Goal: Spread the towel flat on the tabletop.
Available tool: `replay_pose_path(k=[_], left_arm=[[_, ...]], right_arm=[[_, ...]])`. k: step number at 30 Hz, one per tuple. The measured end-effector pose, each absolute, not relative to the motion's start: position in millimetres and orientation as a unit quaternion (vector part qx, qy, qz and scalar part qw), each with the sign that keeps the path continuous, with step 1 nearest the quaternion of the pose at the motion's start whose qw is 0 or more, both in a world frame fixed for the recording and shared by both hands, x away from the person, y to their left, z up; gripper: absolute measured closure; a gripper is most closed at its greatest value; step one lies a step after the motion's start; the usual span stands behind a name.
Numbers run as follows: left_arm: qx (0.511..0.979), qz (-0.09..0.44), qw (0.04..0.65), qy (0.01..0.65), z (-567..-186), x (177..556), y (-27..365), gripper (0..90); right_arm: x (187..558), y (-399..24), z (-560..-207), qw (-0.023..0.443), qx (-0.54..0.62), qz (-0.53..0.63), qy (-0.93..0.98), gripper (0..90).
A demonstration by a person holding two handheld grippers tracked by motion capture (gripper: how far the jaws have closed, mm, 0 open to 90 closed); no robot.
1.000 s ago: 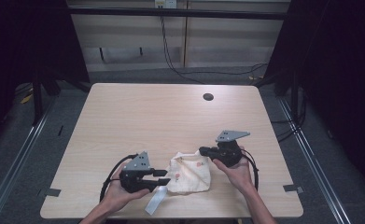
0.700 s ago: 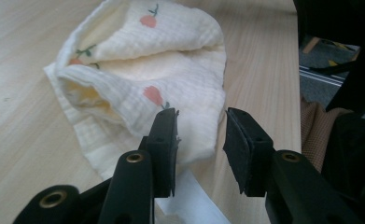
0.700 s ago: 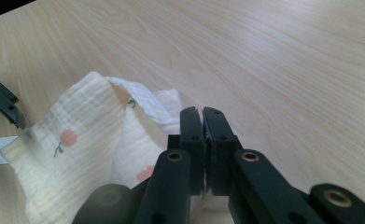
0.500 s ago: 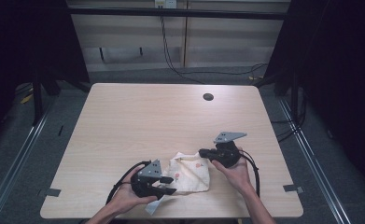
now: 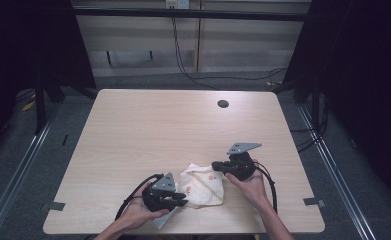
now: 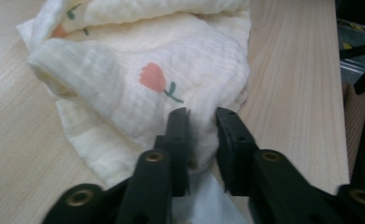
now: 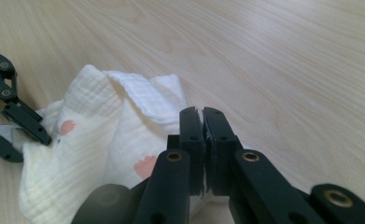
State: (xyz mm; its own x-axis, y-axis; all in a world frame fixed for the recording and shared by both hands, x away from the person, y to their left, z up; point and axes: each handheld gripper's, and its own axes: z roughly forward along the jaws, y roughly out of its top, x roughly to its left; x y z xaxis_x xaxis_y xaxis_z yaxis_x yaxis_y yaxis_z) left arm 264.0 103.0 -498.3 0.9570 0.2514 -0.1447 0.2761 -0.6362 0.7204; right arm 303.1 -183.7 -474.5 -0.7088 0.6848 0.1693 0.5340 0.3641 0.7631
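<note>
a crumpled white cloth (image 5: 202,186) with small red flower prints lies on the desk (image 5: 148,135) near the front edge, slightly right of the middle. the left tool (image 5: 179,201) sits at the cloth's front-left side, held in the left hand (image 5: 139,212). in the left gripper view its jaws stand a narrow gap apart with a fold of the cloth (image 6: 143,74) between them; whether they pinch it firmly cannot be told. the right tool (image 5: 217,165) sits at the cloth's back-right corner, held in the right hand (image 5: 250,184). in the right gripper view its jaws are pressed nearly together, gripping a thin edge of the cloth (image 7: 101,140). a dark round hole (image 5: 223,104) marks the desk near the back edge, toward the right corner.
</note>
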Motion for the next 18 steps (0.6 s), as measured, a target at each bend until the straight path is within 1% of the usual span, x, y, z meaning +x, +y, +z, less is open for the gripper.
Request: replay_pose_path(k=[1,2,3,6,10,13,14,18], left_arm=[[0.911,-0.006,0.391,0.135,-496.7,263.9,102.7,77.3],[0.905,-0.012,0.401,0.144,-497.2,262.7,101.2,77.1],[0.908,-0.018,0.396,0.137,-496.2,263.3,101.5,77.1],[0.902,-0.034,0.406,0.144,-495.1,263.4,102.6,78.6],[0.884,-0.062,0.434,0.162,-490.6,268.7,109.9,79.7],[0.877,-0.061,0.445,0.169,-485.7,270.9,115.9,80.6],[0.879,-0.050,0.442,0.168,-483.2,271.0,118.0,80.7],[0.873,-0.043,0.456,0.167,-473.7,272.9,123.4,84.0]], right_arm=[[303.2,-183.2,-475.1,0.087,0.370,0.424,0.822,87.1],[303.1,-182.6,-475.5,0.086,0.371,0.422,0.823,87.1],[303.4,-182.3,-475.8,0.085,0.370,0.421,0.824,87.1],[303.7,-182.1,-475.6,0.084,0.372,0.423,0.822,87.2],[302.7,-183.4,-473.4,0.086,0.372,0.428,0.819,87.2],[302.0,-185.0,-470.7,0.084,0.373,0.436,0.815,87.2],[301.8,-185.3,-470.0,0.080,0.374,0.440,0.813,87.2],[300.9,-185.3,-467.5,0.080,0.370,0.441,0.814,87.3]])
